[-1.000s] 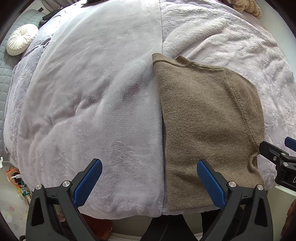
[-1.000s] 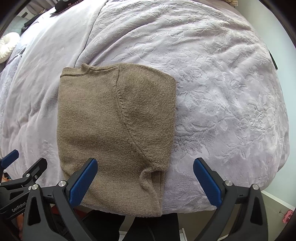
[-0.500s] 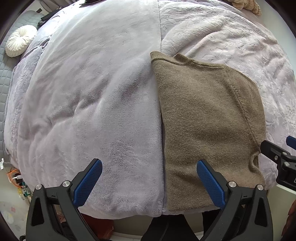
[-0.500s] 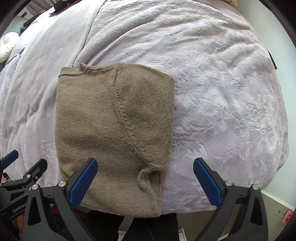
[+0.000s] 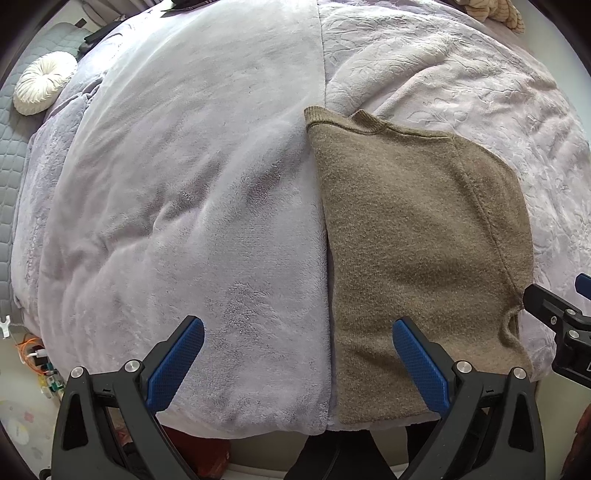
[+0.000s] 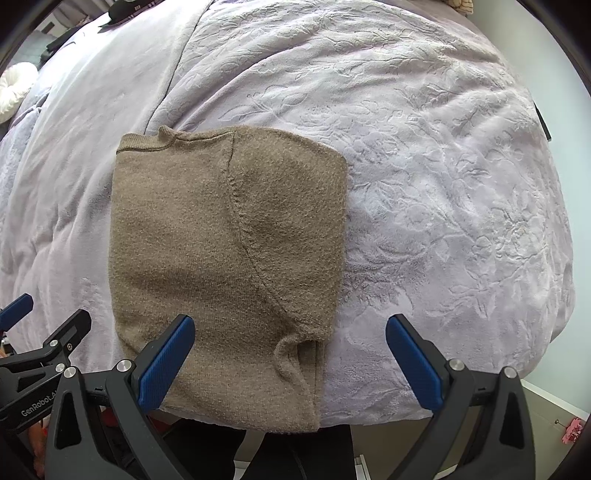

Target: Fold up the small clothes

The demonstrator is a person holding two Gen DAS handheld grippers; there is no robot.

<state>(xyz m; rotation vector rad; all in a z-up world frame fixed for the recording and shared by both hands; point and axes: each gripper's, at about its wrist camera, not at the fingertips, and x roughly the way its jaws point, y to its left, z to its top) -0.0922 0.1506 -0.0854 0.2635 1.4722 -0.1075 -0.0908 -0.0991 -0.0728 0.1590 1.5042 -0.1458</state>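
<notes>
White round cushion (image 5: 45, 82) far left, on grey quilted surface. Lilac plush blanket (image 5: 192, 192) covers bed; embossed floral half (image 6: 424, 184) to right. Left gripper (image 5: 297, 349) spread wide, holding nothing, hovering over near bed edge, right finger over sweater hem. Brown knit sweater (image 6: 221, 266) folded, flat on blanket at near edge, collar away from cameras, sleeve seam curving down front. Right gripper (image 6: 290, 349) wide apart, empty, left finger over sweater's lower corner. Beige knitted item (image 5: 495, 14) top right, possibly plush toy.
</notes>
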